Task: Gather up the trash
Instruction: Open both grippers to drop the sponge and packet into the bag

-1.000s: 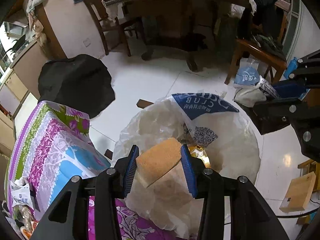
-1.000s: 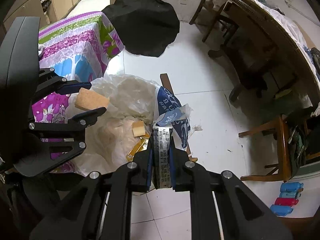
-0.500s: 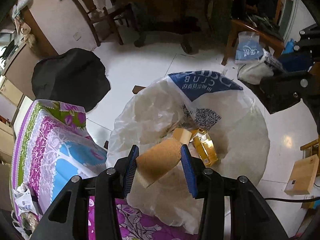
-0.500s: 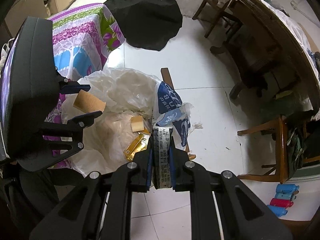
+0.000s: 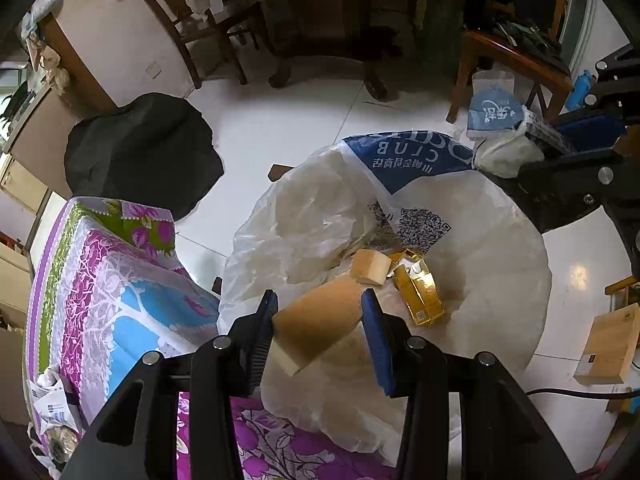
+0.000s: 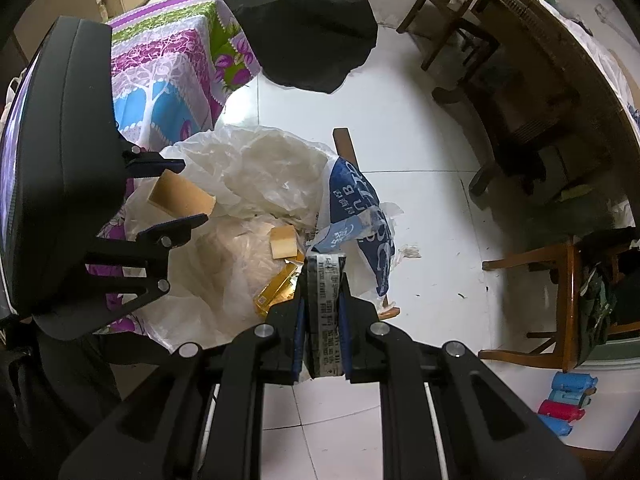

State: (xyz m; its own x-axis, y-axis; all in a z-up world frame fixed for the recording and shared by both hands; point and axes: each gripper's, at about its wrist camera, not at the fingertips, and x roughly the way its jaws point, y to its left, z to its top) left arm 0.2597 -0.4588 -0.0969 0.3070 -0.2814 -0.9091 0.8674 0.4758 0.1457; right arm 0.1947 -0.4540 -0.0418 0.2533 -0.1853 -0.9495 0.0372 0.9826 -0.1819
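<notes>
A: What is pinched by the left gripper (image 5: 318, 316)?
B: A tan block (image 5: 320, 322), held over the open bag (image 5: 500, 248).
A: And the right gripper (image 6: 322, 292)?
B: Pressed onto the bag's printed rim (image 6: 328, 300).

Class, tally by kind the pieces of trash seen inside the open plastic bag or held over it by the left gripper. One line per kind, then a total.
Tan sponge blocks: 2, one in the bag, one in the left gripper
Gold packets: 1
Total: 3
</notes>
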